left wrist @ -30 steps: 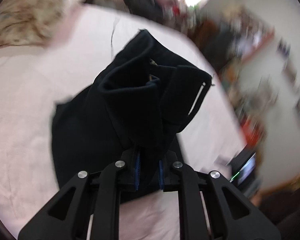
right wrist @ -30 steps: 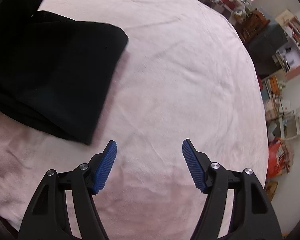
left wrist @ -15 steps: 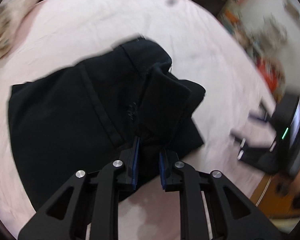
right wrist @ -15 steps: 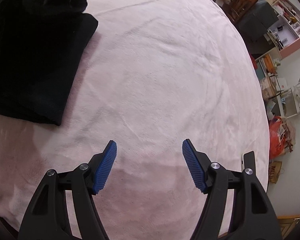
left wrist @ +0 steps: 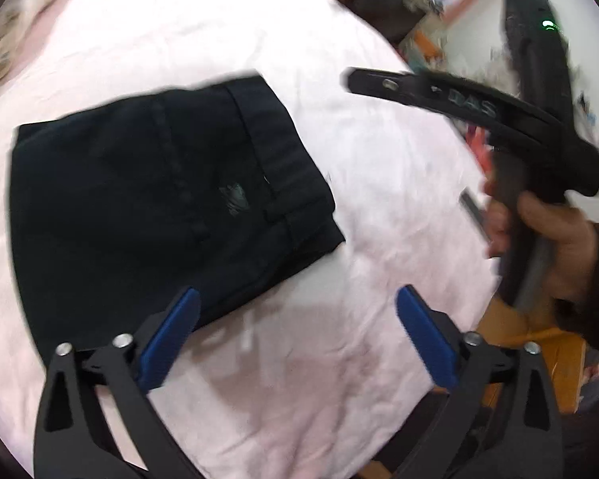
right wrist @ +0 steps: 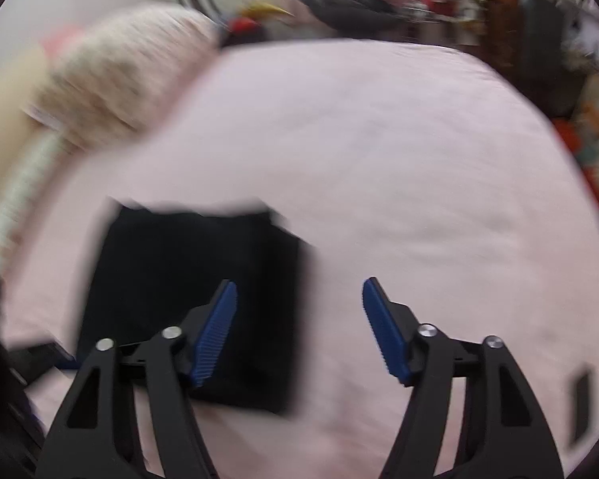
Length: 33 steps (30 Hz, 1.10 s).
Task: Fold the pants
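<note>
The black pants (left wrist: 147, 207) lie folded on the pink bed (left wrist: 379, 183). The left tool (left wrist: 297, 335) is opening wide, empty. The right tool (right wrist: 299, 327) is closing, empty.

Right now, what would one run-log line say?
folded black cloth pants: flat on pink bedsheet | left gripper: jaws opening, empty | right gripper: jaws closing, empty

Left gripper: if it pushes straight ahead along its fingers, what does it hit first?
Probably the bare pink bedspread. The left gripper, its jaws opening with nothing between them, points just right of the folded black pants. Depth is unclear.
</note>
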Each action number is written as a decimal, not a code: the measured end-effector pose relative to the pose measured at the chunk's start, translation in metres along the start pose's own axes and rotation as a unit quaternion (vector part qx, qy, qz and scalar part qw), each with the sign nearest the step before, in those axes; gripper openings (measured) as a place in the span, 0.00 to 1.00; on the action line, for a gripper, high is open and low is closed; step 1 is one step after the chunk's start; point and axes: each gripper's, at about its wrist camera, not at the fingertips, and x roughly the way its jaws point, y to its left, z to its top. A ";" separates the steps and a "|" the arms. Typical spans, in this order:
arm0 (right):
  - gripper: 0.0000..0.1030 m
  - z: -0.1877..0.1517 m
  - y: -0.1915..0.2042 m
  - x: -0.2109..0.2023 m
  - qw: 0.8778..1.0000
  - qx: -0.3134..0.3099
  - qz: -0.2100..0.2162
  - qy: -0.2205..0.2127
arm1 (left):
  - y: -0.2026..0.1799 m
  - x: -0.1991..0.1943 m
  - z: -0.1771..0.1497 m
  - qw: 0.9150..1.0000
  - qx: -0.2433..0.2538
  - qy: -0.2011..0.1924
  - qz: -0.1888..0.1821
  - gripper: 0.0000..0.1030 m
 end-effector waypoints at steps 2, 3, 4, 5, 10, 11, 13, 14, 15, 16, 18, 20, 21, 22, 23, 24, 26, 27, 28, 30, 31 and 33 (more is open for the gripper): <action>0.43 0.008 0.018 0.015 0.999 -0.031 0.016 -0.004 | 0.034 -0.019 0.007 0.997 -0.070 -0.035 0.003 0.98; 0.38 0.010 0.026 0.024 0.999 -0.047 0.022 -0.003 | 0.041 -0.019 0.009 0.994 -0.100 -0.044 0.008 0.98; 0.38 0.011 0.035 0.039 0.998 -0.062 0.033 0.007 | 0.057 -0.019 0.010 0.989 -0.138 -0.051 0.018 0.98; 0.35 0.010 0.040 0.047 0.997 -0.067 0.041 0.015 | 0.080 -0.019 0.012 0.981 -0.185 -0.049 0.037 0.98; 0.33 -0.015 0.052 0.083 0.992 -0.096 0.031 0.076 | 0.124 -0.006 0.013 0.964 -0.256 -0.030 0.072 0.98; 0.33 -0.026 0.048 0.094 0.990 -0.094 0.012 0.102 | 0.124 0.001 0.014 0.965 -0.248 -0.017 0.083 0.98; 0.31 -0.048 0.036 0.112 0.987 -0.084 0.000 0.140 | 0.116 0.017 0.016 0.971 -0.211 0.006 0.113 0.98; 0.31 -0.055 0.033 0.113 0.987 -0.087 0.002 0.134 | 0.111 0.022 0.016 0.973 -0.196 0.015 0.124 0.98; 0.31 -0.058 0.033 0.114 0.988 -0.095 0.004 0.125 | 0.103 0.031 0.017 0.974 -0.166 0.031 0.152 0.98; 0.31 -0.057 0.034 0.114 0.987 -0.099 0.001 0.128 | 0.096 0.038 0.017 0.975 -0.140 0.042 0.170 0.98; 0.31 -0.049 0.035 0.109 0.986 -0.095 0.001 0.135 | 0.083 0.039 0.017 0.977 -0.099 0.041 0.184 0.98; 0.31 -0.038 0.033 0.089 0.991 -0.084 0.014 0.106 | 0.071 0.017 0.020 0.984 -0.087 -0.015 0.154 0.98; 0.33 -0.037 0.034 0.077 0.992 -0.085 0.017 0.087 | 0.065 0.006 0.022 0.985 -0.078 -0.043 0.149 0.98; 0.33 -0.035 0.035 0.064 0.994 -0.091 0.013 0.066 | 0.062 -0.001 0.025 0.984 -0.070 -0.064 0.148 0.98; 0.33 -0.035 0.036 0.057 0.994 -0.093 0.018 0.058 | 0.063 -0.003 0.029 0.984 -0.069 -0.074 0.147 0.98; 0.33 -0.036 0.037 0.053 0.993 -0.096 0.022 0.059 | 0.068 -0.001 0.035 0.984 -0.077 -0.070 0.147 0.98; 0.33 -0.047 0.043 0.051 0.990 -0.121 0.023 0.073 | 0.083 0.012 0.044 0.983 -0.104 -0.051 0.143 0.98; 0.33 -0.053 0.045 0.053 0.987 -0.134 0.020 0.084 | 0.088 0.015 0.047 0.983 -0.112 -0.042 0.142 0.98; 0.33 -0.064 0.045 0.060 0.984 -0.145 0.012 0.107 | 0.094 0.026 0.048 0.982 -0.119 -0.025 0.145 0.98; 0.33 -0.084 0.042 0.076 0.977 -0.158 -0.003 0.141 | 0.097 0.049 0.049 0.981 -0.109 0.006 0.162 0.98; 0.34 -0.090 0.040 0.077 0.978 -0.166 -0.004 0.127 | 0.095 0.058 0.049 0.980 -0.094 0.021 0.174 0.98; 0.34 -0.088 0.041 0.076 0.978 -0.167 -0.005 0.129 | 0.086 0.072 0.047 0.975 -0.057 0.045 0.210 0.98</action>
